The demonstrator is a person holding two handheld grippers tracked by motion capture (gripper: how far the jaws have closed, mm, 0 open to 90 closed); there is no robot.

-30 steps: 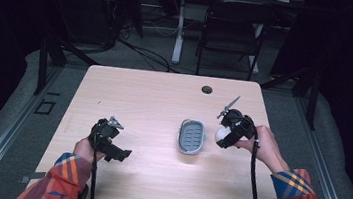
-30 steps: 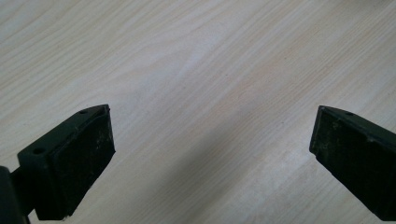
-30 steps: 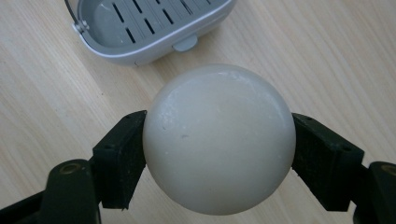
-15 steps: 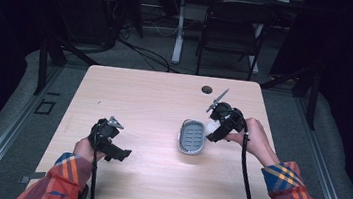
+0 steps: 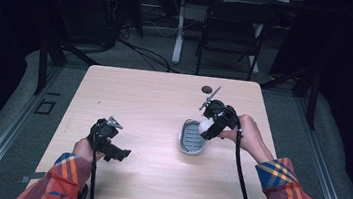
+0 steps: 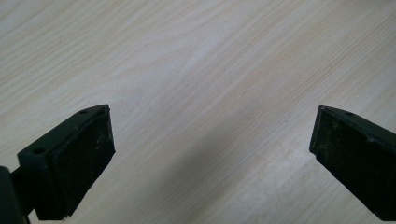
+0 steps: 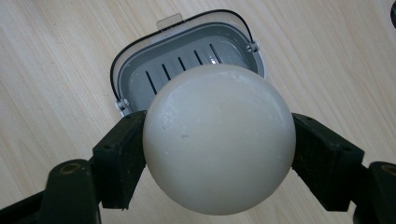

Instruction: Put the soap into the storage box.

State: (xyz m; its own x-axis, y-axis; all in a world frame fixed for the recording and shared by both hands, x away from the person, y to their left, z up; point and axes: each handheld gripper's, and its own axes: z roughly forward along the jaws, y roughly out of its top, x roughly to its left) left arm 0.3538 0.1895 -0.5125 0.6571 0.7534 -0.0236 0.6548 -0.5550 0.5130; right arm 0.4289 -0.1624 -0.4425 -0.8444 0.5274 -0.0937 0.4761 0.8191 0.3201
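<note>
— What's my right gripper (image 7: 218,154) got?
— A round white soap bar (image 7: 218,140), pinched between both jaws, held just above the grey soap dish (image 5: 191,138) on the table (image 5: 154,102).
— And my left gripper (image 6: 212,154)?
— Jaws wide apart, holding nothing, over bare wood.

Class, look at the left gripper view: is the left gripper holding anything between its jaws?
No: the left gripper has its jaws wide apart, with bare table between them.
</note>
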